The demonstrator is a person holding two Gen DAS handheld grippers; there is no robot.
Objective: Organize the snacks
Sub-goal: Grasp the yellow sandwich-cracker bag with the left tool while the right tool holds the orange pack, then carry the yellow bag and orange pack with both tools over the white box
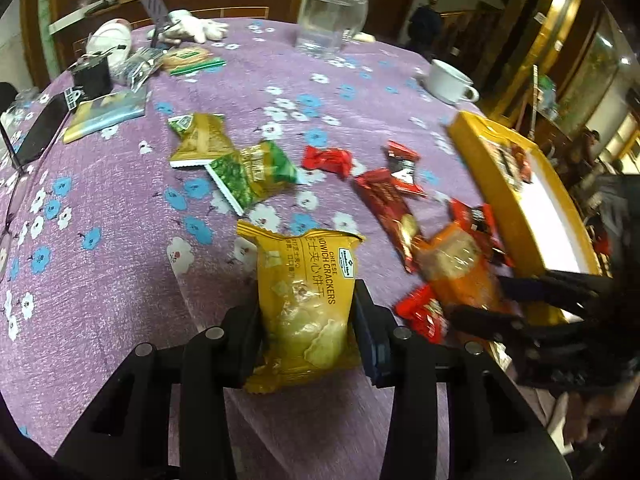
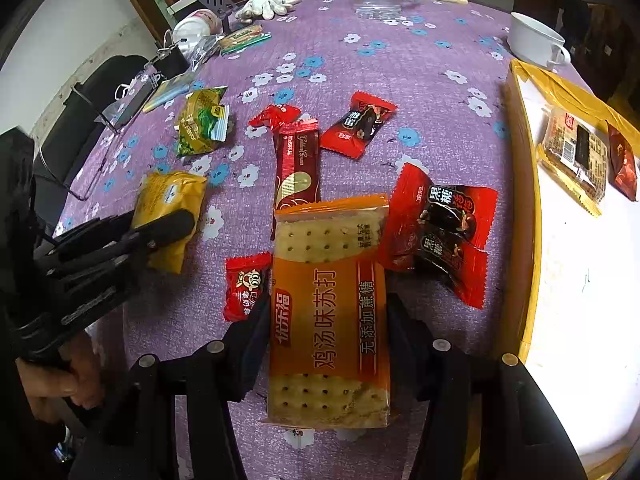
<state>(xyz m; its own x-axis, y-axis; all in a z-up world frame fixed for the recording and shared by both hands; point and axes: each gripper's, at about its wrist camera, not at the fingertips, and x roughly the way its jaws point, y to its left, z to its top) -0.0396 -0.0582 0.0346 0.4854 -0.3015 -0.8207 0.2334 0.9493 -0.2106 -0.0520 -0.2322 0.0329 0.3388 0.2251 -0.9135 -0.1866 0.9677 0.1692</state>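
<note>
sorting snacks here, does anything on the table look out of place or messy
No spill or damage shows. The oddity is non-snack clutter at the table's far edge: a white glove and a black binder clip beside the wrappers. Only two packets lie in the yellow tray.

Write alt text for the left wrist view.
The left gripper is shut on a yellow cheese cracker packet above a purple flowered tablecloth. Green and red snack packets lie scattered beyond; at right, the right gripper holds an orange cracker pack beside a yellow-rimmed tray.

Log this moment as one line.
left claw: shut on cheese cracker pack | right claw: shut on soda cracker pack | yellow box: two snacks inside
</note>
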